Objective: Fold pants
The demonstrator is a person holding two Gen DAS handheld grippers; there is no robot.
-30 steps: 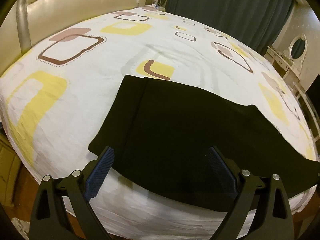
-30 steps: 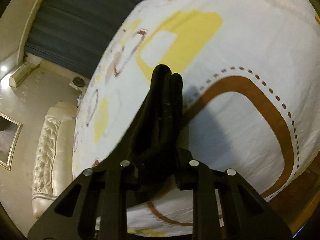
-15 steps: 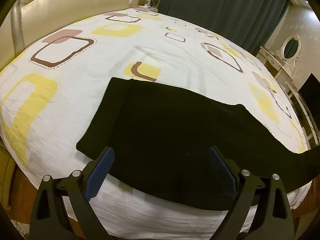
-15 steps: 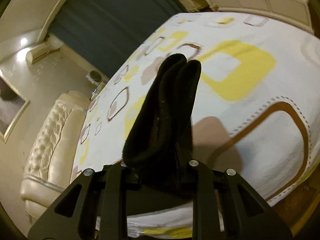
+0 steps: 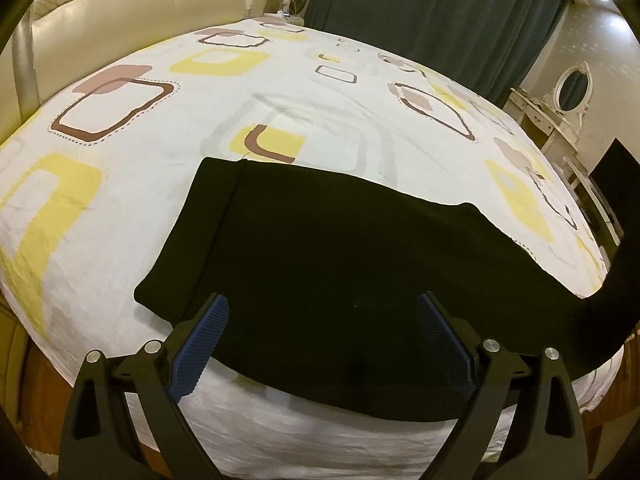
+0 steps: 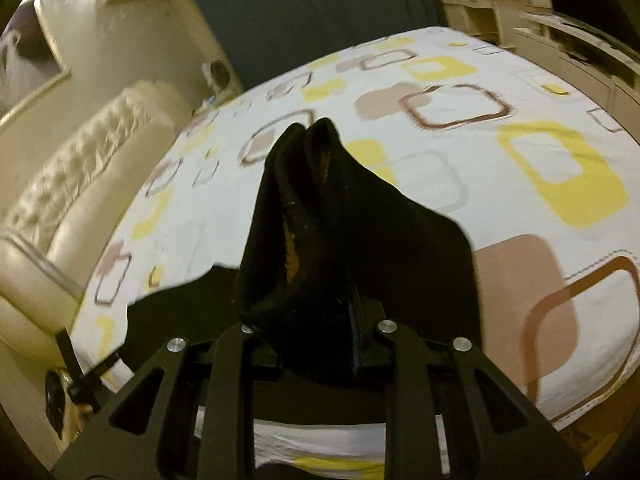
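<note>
Pants (image 5: 340, 264), black, lie spread flat across the near half of a bed (image 5: 120, 200) covered in a white sheet printed with yellow and brown rounded squares. In the left wrist view the left gripper (image 5: 322, 312) hangs over the near edge of the fabric with its jaws spread wide and holding nothing; the blue ribbed pads (image 5: 204, 336) stand on either side of the cloth's near portion, and the dark fabric fills the gap between them from this angle. Whether the pads touch the fabric cannot be told. The folded band end of the garment lies toward the left, just ahead of the left pad, while the rest runs off to the right and rises out of the frame at the right edge. A cream tufted headboard (image 5: 120, 12) sits beyond the bed on the left, dark curtains (image 5: 440, 12) behind, and a white dressing table with an oval mirror (image 5: 572, 88) at the right.

In the right wrist view the right gripper (image 6: 320, 312) has its jaws closed tight on a bunched end of the pants (image 6: 320, 220). The gathered cloth stands up from between the jaws in a peaked fold, lifted off the sheet (image 6: 520, 200), with more black fabric trailing down to the left onto the bed. This view is somewhat blurred.
</note>
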